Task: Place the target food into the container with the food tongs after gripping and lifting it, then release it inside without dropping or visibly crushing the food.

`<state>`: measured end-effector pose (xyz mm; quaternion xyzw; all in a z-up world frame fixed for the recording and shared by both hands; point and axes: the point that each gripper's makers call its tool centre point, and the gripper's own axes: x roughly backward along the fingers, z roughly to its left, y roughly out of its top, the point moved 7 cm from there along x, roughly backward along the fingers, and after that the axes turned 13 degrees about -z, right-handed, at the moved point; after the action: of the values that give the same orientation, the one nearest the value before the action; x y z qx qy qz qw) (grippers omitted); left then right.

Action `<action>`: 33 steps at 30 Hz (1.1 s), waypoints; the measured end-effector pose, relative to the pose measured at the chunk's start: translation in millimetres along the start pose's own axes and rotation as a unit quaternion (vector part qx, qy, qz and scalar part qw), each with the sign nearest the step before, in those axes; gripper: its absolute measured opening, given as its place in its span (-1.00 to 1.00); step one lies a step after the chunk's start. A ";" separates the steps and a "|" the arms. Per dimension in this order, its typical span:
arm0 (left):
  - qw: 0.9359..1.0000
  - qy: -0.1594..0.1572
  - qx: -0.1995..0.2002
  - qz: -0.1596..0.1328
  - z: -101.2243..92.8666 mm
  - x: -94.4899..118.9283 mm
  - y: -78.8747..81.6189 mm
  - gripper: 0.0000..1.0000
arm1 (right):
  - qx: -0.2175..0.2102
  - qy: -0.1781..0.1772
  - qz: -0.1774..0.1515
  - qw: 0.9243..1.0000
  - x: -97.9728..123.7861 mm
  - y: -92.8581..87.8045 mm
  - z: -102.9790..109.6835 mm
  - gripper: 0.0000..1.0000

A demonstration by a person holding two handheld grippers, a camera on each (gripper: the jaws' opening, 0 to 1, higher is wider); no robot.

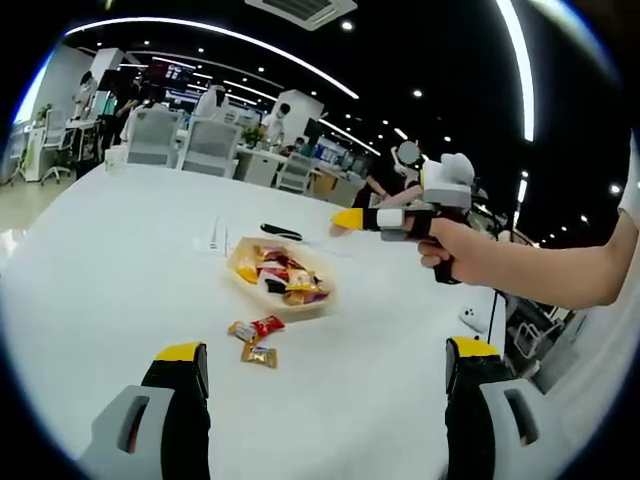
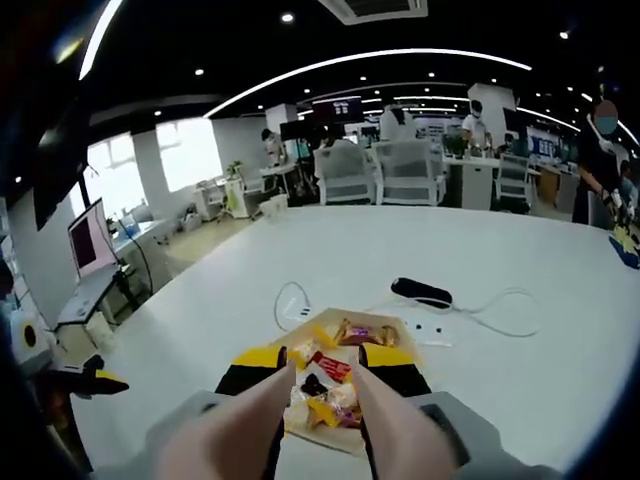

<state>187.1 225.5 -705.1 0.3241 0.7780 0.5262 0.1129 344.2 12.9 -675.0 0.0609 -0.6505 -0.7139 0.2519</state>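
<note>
A shallow tan container (image 1: 236, 262) holding several wrapped snacks (image 1: 285, 278) sits mid-table. Two loose wrapped snacks, one red (image 1: 265, 326) and one gold (image 1: 260, 355), lie on the white table just in front of it. My left gripper (image 1: 325, 352) is open and empty, with its jaws wide apart short of the loose snacks. A hand holds my right gripper (image 1: 350, 218) above the table beyond the container. In the right gripper view, my right gripper (image 2: 322, 358) is shut on pale food tongs (image 2: 262, 410). Their arms reach over the container (image 2: 330, 316) and its snacks (image 2: 360, 333).
A black power strip (image 2: 420, 292) with a white cable (image 2: 500, 312) lies behind the container. The white table (image 1: 120, 260) stretches wide around it. Office chairs (image 2: 400, 170) and desks line the far edge, with people beyond. A laptop (image 2: 90, 240) sits on a side desk.
</note>
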 end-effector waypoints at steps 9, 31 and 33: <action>1.000 0.002 -0.002 0.000 -1.1 0.8 -1.3 0.99 | 0.000 0.007 0.007 1.000 0.7 -4.9 5.5 -0.44; 1.000 0.006 0.001 -0.007 3.4 4.6 -2.8 0.99 | 0.008 0.024 0.029 0.999 -4.4 -15.1 20.8 -0.44; 1.000 0.008 0.007 -0.006 3.4 6.1 -5.6 0.99 | 0.007 0.023 0.027 0.999 -4.5 -15.2 20.3 -0.44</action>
<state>182.0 230.5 -710.5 0.3162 0.7846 0.5225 0.1070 335.4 33.5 -687.6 0.0613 -0.6506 -0.7008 0.2860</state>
